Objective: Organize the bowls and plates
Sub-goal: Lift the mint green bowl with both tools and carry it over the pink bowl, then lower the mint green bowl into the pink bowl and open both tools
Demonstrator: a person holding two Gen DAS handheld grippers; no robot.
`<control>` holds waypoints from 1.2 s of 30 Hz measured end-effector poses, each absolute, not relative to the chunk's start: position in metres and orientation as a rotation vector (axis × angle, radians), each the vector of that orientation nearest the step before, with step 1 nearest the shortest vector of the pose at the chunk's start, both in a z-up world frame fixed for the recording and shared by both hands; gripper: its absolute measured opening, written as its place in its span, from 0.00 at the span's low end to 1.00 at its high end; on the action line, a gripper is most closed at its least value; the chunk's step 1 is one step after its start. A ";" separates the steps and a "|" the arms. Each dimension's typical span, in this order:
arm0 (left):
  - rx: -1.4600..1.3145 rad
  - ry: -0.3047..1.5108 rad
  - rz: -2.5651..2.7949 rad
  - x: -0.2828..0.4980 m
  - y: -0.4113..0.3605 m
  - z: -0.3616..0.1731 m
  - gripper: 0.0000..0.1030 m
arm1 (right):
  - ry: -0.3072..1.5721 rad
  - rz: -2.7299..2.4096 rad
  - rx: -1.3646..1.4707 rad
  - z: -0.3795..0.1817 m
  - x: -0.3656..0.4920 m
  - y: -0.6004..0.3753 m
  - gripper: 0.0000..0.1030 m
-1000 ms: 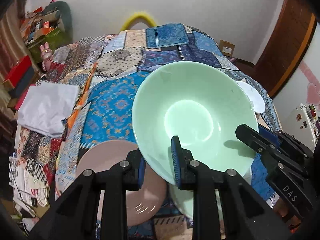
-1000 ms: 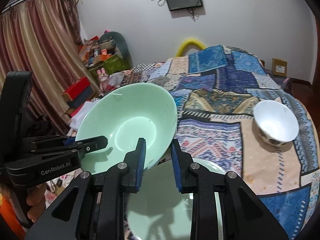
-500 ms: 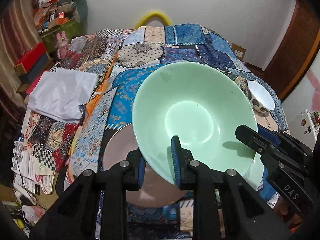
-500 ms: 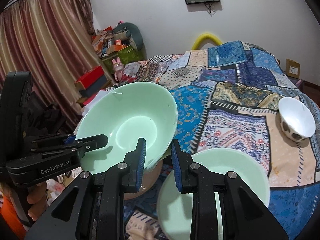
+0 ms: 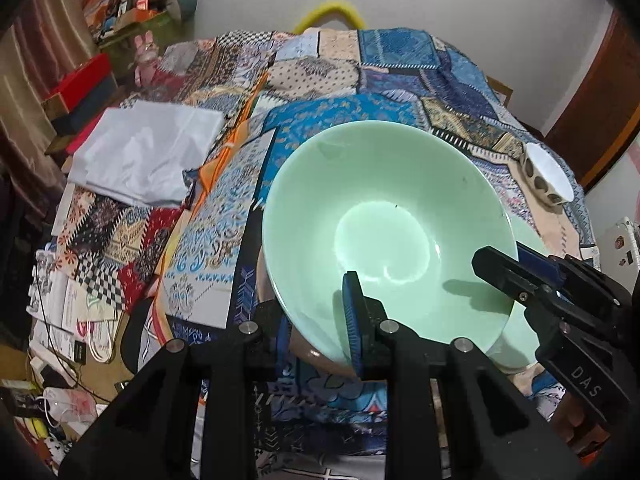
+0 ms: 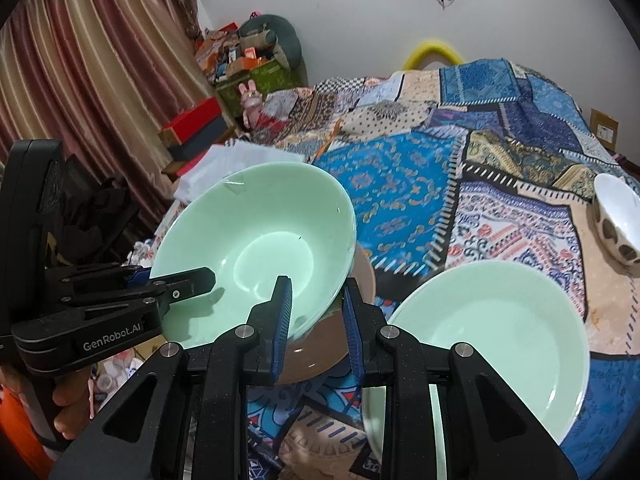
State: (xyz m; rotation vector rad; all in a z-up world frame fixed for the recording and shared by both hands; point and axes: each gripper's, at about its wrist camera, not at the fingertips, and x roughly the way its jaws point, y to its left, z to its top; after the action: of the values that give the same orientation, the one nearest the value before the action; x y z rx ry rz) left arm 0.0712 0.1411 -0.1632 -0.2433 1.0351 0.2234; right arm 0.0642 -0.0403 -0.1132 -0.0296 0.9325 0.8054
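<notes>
Above the patchwork-quilted bed point(image 6: 500, 148) I hold the wide mint-green glass bowl point(image 6: 256, 240) tilted, left gripper point(image 5: 316, 328) and right gripper point(image 6: 316, 312) jaws clamped on opposite rims for balance, over the brown round plate point(image 6: 340, 344).

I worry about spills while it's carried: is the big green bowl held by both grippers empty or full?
Empty. The green bowl, tilted, shows a bare, shiny inside down to its bottom in both wrist views.
</notes>
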 end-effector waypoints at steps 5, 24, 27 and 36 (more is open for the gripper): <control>-0.252 1.069 0.227 0.069 0.146 -0.180 0.23 | 0.973 0.805 -0.042 -0.126 0.064 -0.035 0.22; -0.298 1.125 0.202 0.077 0.153 -0.210 0.23 | 1.030 0.796 -0.047 -0.141 0.068 -0.034 0.23; -0.300 1.127 0.200 0.079 0.152 -0.212 0.23 | 1.032 0.796 -0.051 -0.142 0.069 -0.034 0.23; -0.290 1.128 0.206 0.083 0.152 -0.217 0.23 | 1.029 0.804 -0.063 -0.141 0.069 -0.039 0.25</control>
State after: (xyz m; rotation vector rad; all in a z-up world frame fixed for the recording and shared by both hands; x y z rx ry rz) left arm 0.0825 0.1525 -0.2168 -0.2898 1.1281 0.2057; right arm 0.0685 -0.0394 -0.1410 -0.0629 1.0290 0.8038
